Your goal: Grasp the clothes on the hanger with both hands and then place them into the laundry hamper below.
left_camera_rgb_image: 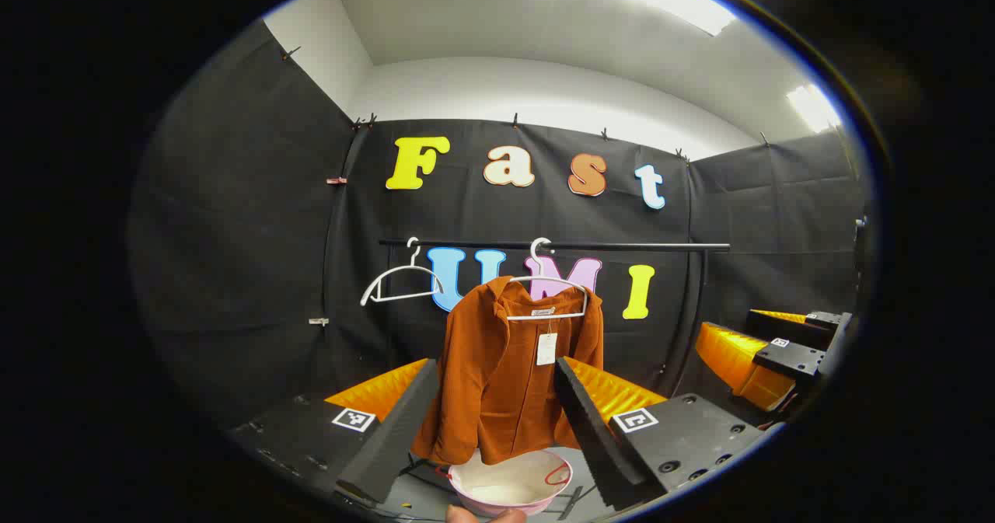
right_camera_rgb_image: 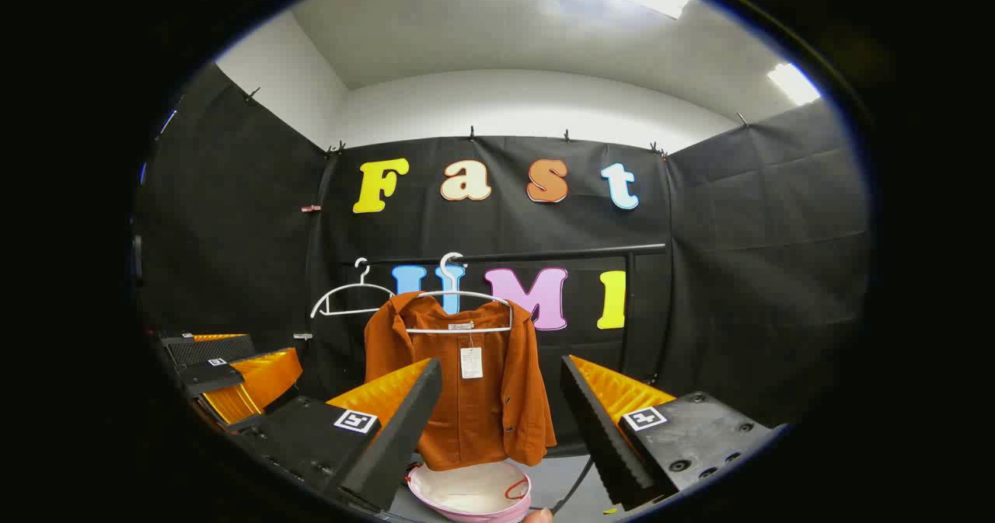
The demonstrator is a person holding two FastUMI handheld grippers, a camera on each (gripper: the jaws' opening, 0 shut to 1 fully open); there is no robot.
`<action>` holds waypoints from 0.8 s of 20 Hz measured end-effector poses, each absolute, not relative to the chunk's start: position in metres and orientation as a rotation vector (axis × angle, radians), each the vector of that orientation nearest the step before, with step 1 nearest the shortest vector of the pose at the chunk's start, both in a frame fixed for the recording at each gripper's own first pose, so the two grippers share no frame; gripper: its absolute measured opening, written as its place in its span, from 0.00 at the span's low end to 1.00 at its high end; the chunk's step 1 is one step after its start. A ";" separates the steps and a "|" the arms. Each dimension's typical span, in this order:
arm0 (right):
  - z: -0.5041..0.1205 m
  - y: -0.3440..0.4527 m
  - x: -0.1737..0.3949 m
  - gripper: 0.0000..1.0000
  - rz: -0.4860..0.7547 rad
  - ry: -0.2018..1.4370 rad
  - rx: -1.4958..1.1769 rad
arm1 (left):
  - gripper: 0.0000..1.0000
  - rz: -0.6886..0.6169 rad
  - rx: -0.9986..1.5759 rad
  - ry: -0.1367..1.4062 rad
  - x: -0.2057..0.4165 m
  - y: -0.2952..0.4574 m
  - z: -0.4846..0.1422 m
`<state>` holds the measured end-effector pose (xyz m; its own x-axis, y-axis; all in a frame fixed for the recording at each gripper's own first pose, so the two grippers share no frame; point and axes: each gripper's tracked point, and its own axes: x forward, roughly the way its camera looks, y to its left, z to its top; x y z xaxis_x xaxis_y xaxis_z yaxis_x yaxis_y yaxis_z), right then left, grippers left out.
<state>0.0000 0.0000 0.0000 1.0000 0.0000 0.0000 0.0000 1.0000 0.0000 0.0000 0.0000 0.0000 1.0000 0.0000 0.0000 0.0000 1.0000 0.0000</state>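
Rust-orange jacket hangs on a white wire hanger from a black rail, centre of the left gripper view; corduroy-like fabric, collar, paper tag at the neck. Second white hanger, bare, sits left of it on the same rail. Pink-rimmed round hamper with a pale inside sits directly under the jacket at bottom centre, apart from the hem. Left gripper released, fingers spread wide either side of the jacket, touching nothing; inner finger faces ridged like sawtooth foam. At right edge of this view the other gripper shows, well apart. Right gripper view: same jacket seen more front-on, dark buttons down the right panel, hamper below it. Right gripper also released, gripping nothing. Left gripper shows at lower left here. A fingertip shows at the bottom edge of the left gripper view.
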 end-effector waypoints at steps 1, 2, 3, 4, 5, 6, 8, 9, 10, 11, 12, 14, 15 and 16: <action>0.001 0.000 -0.001 0.99 0.001 -0.001 0.001 | 0.95 -0.001 -0.001 -0.001 -0.001 0.000 0.001; 0.001 0.000 -0.002 0.99 0.000 0.000 0.002 | 0.95 -0.001 -0.001 -0.004 -0.001 0.001 0.001; 0.001 0.000 -0.002 0.99 -0.001 0.000 0.002 | 0.95 0.001 0.001 -0.006 -0.002 0.002 0.003; 0.001 0.000 -0.003 0.99 -0.001 0.000 0.001 | 0.95 0.003 0.005 -0.008 -0.003 0.003 0.003; 0.001 0.001 -0.003 0.99 -0.001 0.002 0.000 | 0.95 0.003 0.009 -0.009 -0.004 0.004 0.003; 0.000 0.003 -0.003 0.99 -0.001 0.004 -0.001 | 0.95 0.004 0.011 -0.009 -0.004 0.004 0.002; -0.001 0.005 -0.004 0.99 0.001 0.006 -0.006 | 0.95 0.000 0.008 -0.008 -0.005 0.005 0.001; -0.001 0.005 -0.005 0.99 0.001 0.006 -0.008 | 0.95 -0.001 0.008 -0.007 -0.006 0.006 0.001; -0.001 0.005 -0.006 0.99 0.001 0.007 -0.010 | 0.95 -0.001 0.010 -0.004 -0.007 0.006 0.000; -0.001 0.005 -0.006 0.99 -0.001 0.008 -0.011 | 0.95 -0.001 0.012 -0.003 -0.007 0.007 0.000; -0.001 0.005 -0.007 0.99 -0.001 0.008 -0.012 | 0.95 -0.001 0.013 -0.003 -0.007 0.007 -0.001; 0.000 0.004 -0.008 0.99 -0.006 0.006 -0.016 | 0.95 0.000 0.010 -0.007 -0.008 0.007 0.001; 0.001 0.003 -0.008 0.99 -0.008 0.006 -0.016 | 0.95 -0.001 0.010 -0.008 -0.009 0.007 0.002; 0.000 0.003 -0.009 0.98 -0.009 0.007 -0.015 | 0.95 -0.001 0.009 -0.008 -0.009 0.007 0.001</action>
